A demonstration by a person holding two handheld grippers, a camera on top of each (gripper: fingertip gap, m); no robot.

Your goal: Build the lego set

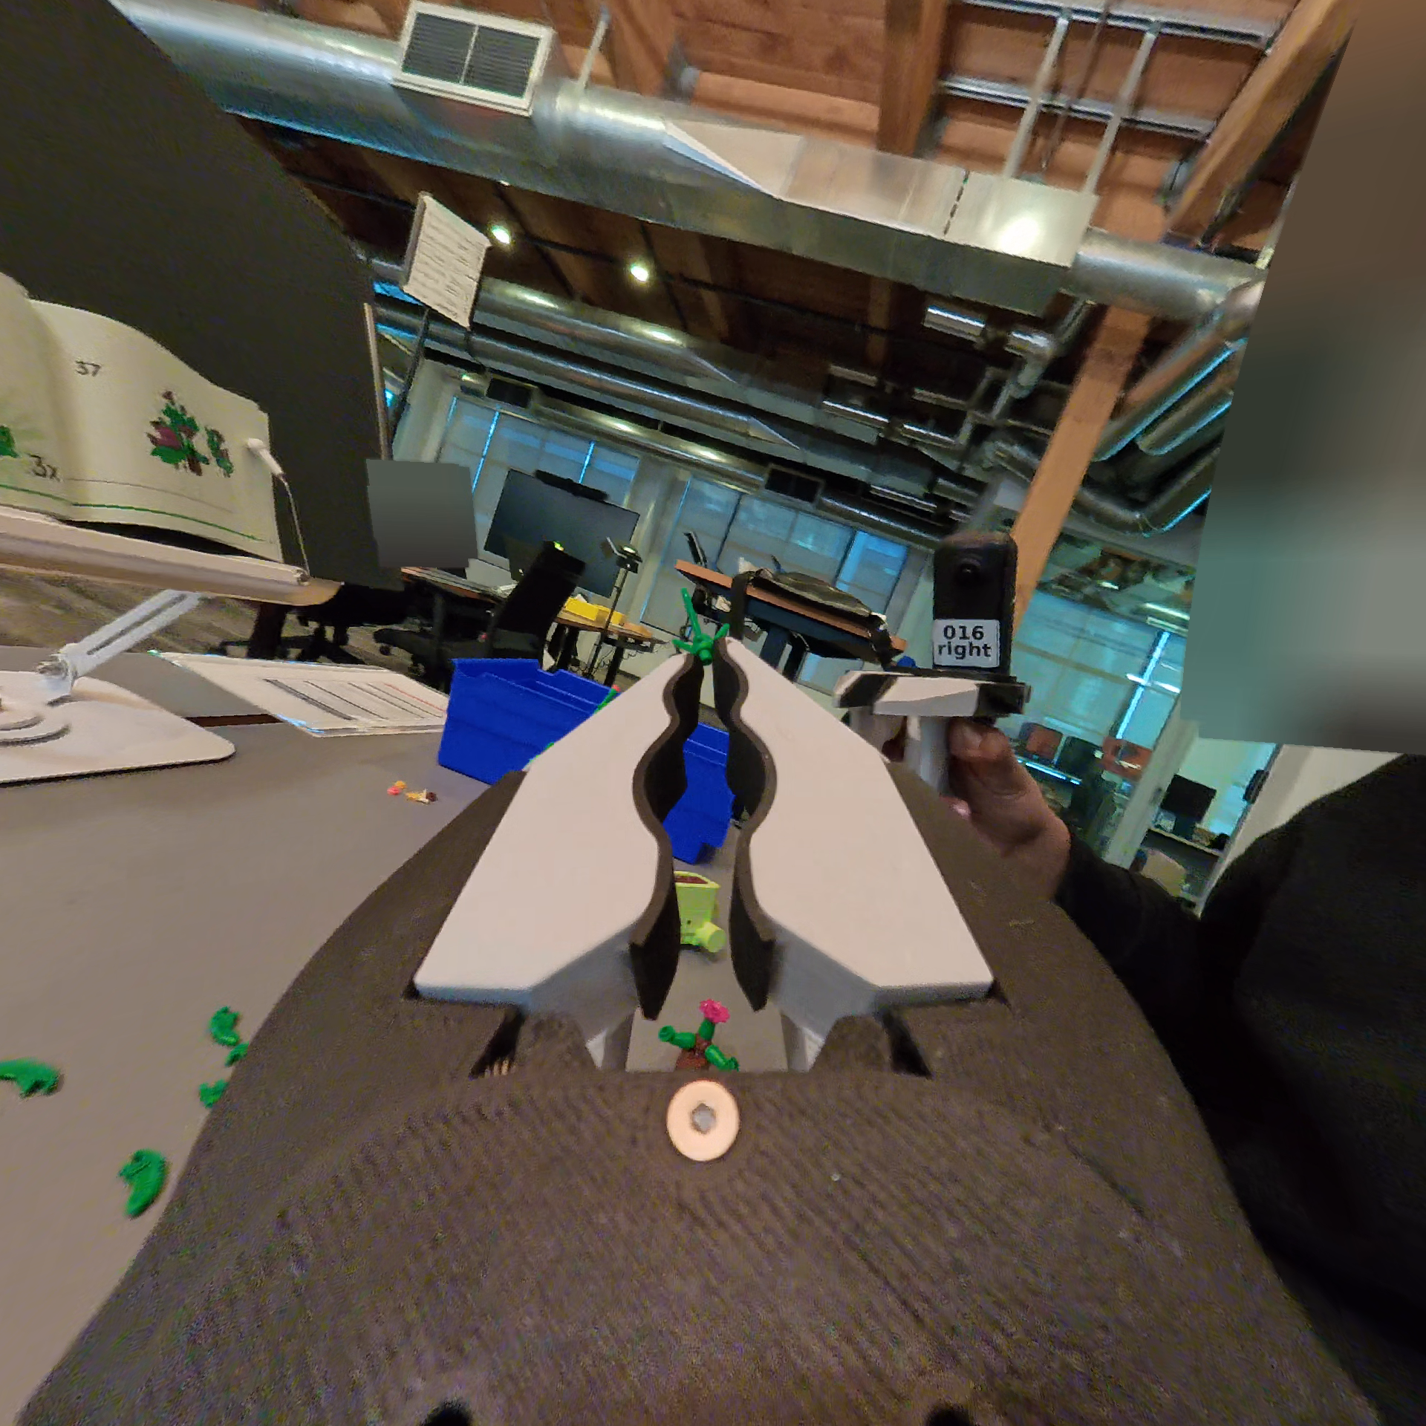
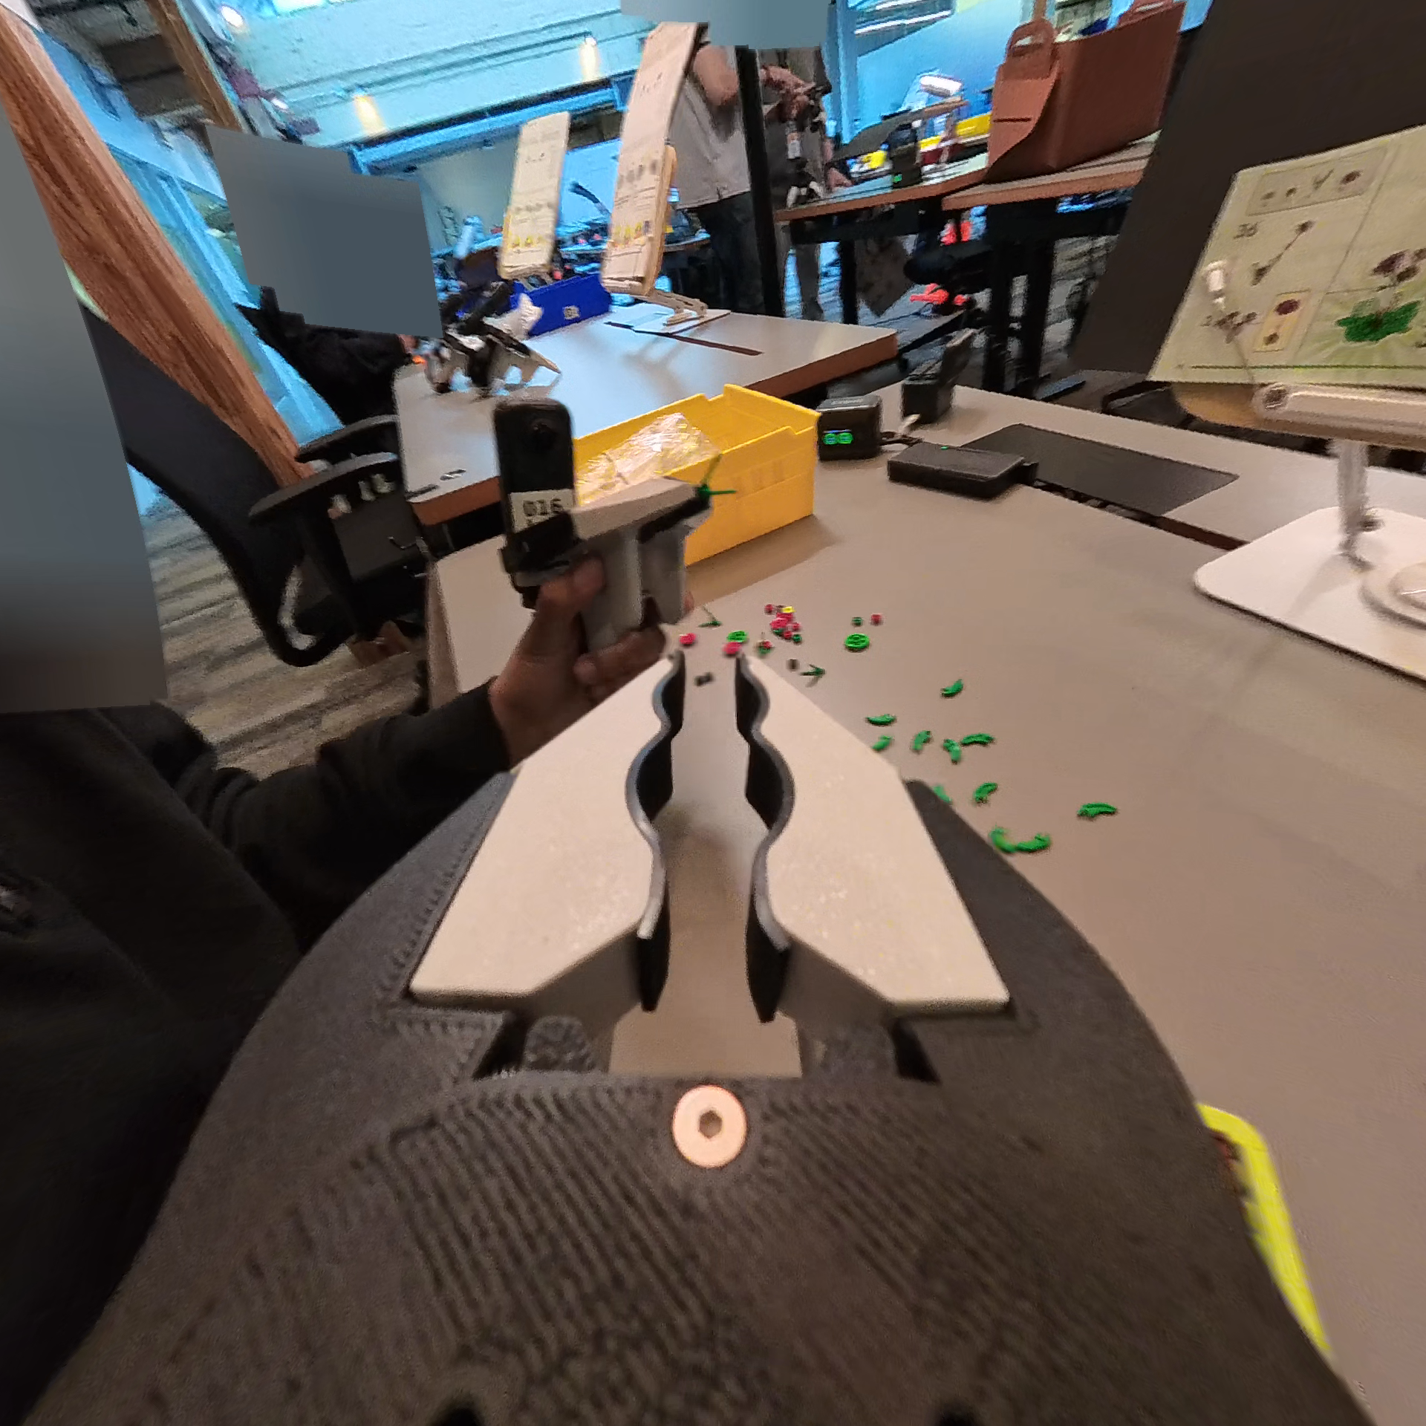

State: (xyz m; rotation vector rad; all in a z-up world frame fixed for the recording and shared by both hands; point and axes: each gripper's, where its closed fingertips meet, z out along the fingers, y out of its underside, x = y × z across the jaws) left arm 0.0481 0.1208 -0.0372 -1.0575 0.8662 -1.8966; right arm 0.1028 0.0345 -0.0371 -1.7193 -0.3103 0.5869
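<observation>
My left gripper [image 1: 704,654] is shut on a small green stem piece [image 1: 701,639] that sticks out of its tips, held up above the grey table [image 1: 231,849]. It also shows in the right wrist view [image 2: 697,500], held by a hand, with the stem [image 2: 714,486] at its tips. My right gripper [image 2: 710,665] is slightly open and empty, above the table near scattered pink and red pieces [image 2: 783,621]. Green leaf pieces [image 2: 964,741] lie to its right. A lime pot piece [image 1: 698,910] and a small flower assembly [image 1: 698,1038] lie below the left gripper.
A blue bin [image 1: 509,710] stands behind the left gripper. A yellow bin [image 2: 748,471] sits at the table's far edge. An open instruction booklet on a white stand [image 2: 1312,270] is at the right. Black devices [image 2: 957,467] lie behind. More leaves [image 1: 143,1181] lie at left. About 11 cm separates my left fingertips from my right.
</observation>
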